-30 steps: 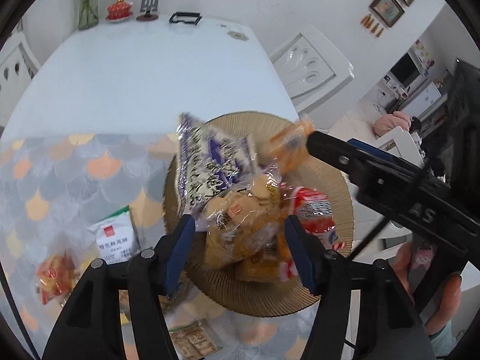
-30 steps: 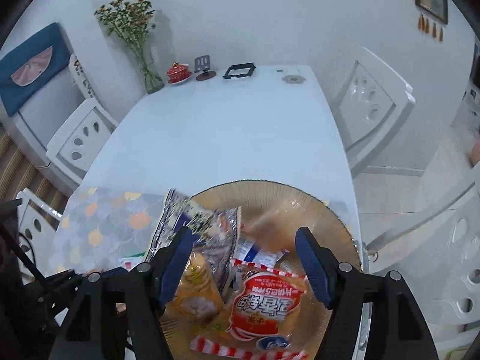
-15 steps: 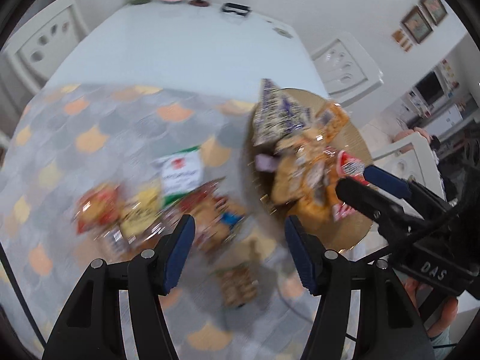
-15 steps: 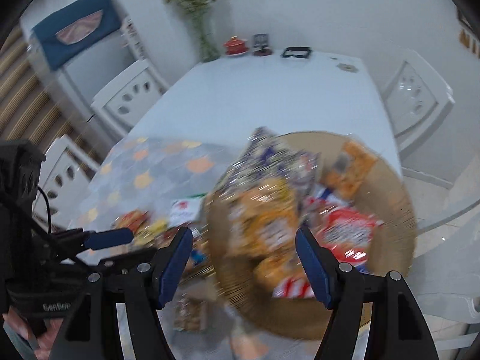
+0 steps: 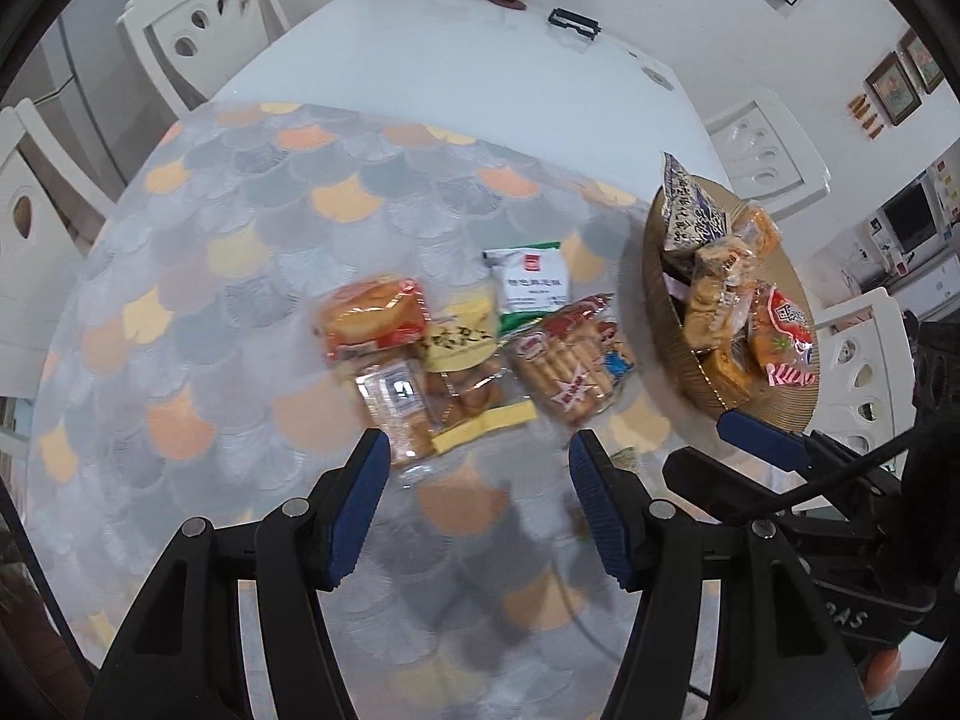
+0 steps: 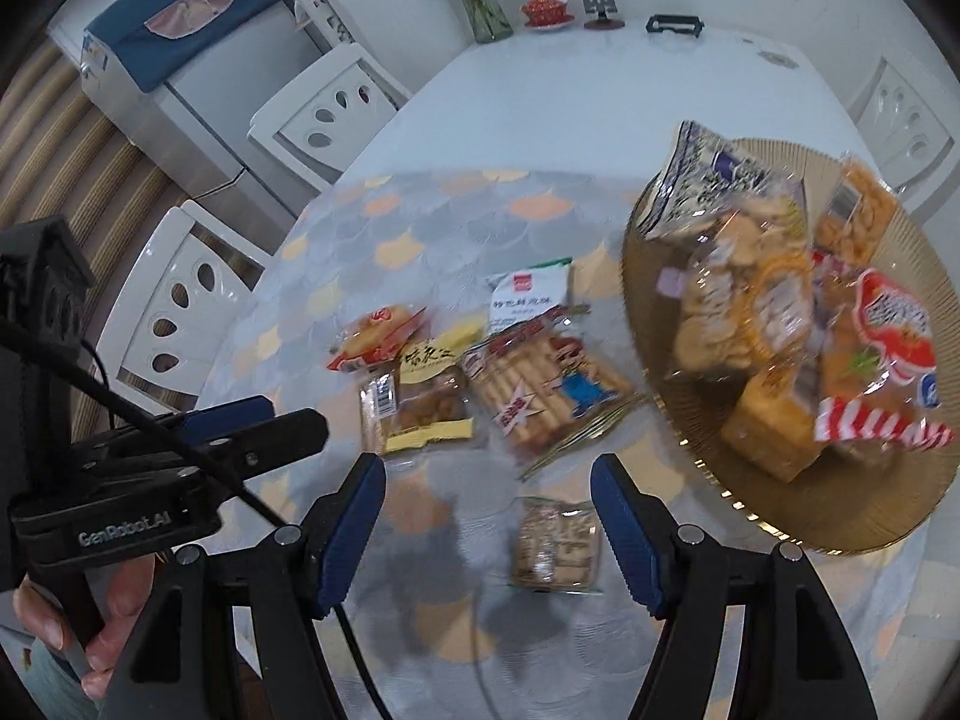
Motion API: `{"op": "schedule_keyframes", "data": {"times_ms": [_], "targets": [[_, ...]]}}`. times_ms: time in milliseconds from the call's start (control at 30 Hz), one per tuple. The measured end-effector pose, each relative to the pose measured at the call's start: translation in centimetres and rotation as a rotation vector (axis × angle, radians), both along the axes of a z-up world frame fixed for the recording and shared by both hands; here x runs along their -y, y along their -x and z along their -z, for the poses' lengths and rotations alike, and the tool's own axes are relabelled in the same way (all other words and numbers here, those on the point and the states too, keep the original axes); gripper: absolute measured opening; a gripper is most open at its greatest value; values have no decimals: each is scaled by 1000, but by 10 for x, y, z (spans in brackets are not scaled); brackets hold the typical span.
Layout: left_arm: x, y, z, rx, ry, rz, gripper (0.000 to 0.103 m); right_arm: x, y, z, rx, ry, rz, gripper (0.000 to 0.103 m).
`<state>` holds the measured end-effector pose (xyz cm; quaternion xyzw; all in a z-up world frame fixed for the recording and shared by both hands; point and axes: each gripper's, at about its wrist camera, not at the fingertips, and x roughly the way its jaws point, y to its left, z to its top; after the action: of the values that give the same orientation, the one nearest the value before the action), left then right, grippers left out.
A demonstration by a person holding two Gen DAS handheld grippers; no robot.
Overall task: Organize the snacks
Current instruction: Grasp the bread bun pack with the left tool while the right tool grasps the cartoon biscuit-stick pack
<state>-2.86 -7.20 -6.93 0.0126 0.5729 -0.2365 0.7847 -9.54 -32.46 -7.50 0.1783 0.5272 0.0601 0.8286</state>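
Loose snack packets (image 5: pixel 480 354) beside tray (image 5: pixel 666 324)

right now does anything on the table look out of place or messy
Nothing is spilled or torn. The oddity is sorting: the woven tray is heaped with snack bags, while a loose cluster still lies on the patterned cloth, overlapping, and one small cracker packet sits apart nearer the right gripper.

Bright, even indoor light, soft shadows below, slight motion blur, and strong fisheye bending with dark corners.
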Motion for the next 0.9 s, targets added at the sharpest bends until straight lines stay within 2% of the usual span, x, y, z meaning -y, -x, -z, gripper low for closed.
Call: {"op": "schedule_keyframes", "data": {"times_ms": [300, 533, 667, 800, 900], "targets": [[-37, -24, 5, -15, 14, -21, 60, -21, -8, 15, -72, 12, 33, 69], [-39, -56, 25, -30, -44, 90, 60, -40, -16, 22, -109, 46, 83, 69], [-32, -72, 41, -63, -62, 128, 62, -29, -21, 31, -132, 67, 192, 69], [-22, -91, 57, -112, -34, 135, 67, -5, -26, 50, -177, -5, 348, 69], [-13, -100, 67, -126, -51, 152, 67, 0, -36, 61, -196, -41, 406, 69]]}}
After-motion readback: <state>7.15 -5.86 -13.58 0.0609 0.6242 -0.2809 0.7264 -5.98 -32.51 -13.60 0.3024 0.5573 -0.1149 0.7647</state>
